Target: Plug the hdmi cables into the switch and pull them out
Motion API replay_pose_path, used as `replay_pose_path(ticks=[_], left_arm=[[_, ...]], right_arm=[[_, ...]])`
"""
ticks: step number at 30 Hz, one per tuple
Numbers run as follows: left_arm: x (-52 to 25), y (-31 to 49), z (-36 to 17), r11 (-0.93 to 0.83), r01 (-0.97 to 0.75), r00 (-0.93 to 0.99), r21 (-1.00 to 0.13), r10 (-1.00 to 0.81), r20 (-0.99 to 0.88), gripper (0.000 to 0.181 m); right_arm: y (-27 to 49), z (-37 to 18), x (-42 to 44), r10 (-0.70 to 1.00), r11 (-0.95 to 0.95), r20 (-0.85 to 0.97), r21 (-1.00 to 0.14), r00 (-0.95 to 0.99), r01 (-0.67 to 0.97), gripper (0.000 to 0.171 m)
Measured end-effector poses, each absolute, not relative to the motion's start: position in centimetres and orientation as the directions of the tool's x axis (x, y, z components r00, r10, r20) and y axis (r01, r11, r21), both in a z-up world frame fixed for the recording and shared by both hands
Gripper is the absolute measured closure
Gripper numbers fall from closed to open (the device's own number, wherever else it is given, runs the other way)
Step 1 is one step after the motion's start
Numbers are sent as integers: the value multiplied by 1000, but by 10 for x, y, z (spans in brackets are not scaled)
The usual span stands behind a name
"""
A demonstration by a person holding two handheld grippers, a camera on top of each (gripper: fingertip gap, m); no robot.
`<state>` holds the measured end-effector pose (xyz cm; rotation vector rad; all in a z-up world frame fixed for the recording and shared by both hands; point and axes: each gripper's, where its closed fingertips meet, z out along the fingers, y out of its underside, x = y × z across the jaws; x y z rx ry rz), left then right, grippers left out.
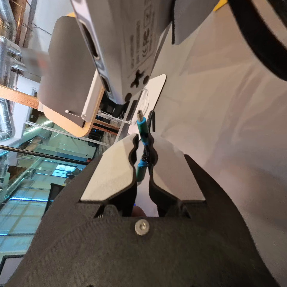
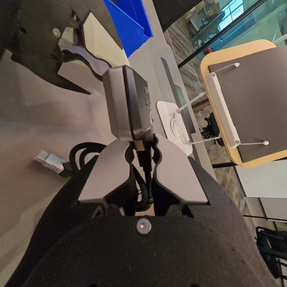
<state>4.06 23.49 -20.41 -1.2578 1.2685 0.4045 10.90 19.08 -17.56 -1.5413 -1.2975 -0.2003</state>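
White table (image 2: 38,108); left gripper (image 1: 145,139) pinches teal plug (image 1: 142,128) near switch (image 1: 124,46); right gripper (image 2: 143,145) clamps black cable (image 2: 145,163) at switch (image 2: 127,102).

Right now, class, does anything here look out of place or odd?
Yes: the switch hangs off the table, carried only by the black HDMI cable in the right gripper. The left gripper grips a small teal-sleeved plug, not plugged in.

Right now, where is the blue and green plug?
In the left wrist view, the blue and green plug sticks out past the tips of the left gripper, which is closed on its cable, just below the grey switch and unplugged.
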Motion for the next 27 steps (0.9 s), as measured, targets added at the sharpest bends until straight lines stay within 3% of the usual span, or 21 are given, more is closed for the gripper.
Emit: replay_pose_path(ticks=[5,8,17,24,27], left_arm=[[45,253,-220,295,-852,309,-433,-385,-870,153],[48,263,-222,286,-853,318,-436,-379,-869,172],[41,275,-225,227,-863,314,-451,-459,-831,173],[38,220,-232,301,-889,105,-345,-598,-794,173],[44,217,-221,360,-881,125,-307,-448,-885,155]], right_arm=[[190,-173,110,609,152,680,-605,408,781,151],[190,-170,112,608,151,673,-619,421,771,151],[192,-163,121,596,138,654,-655,466,743,151],[194,-161,122,598,130,639,-674,484,728,151],[193,-160,120,599,135,639,-674,482,726,151]])
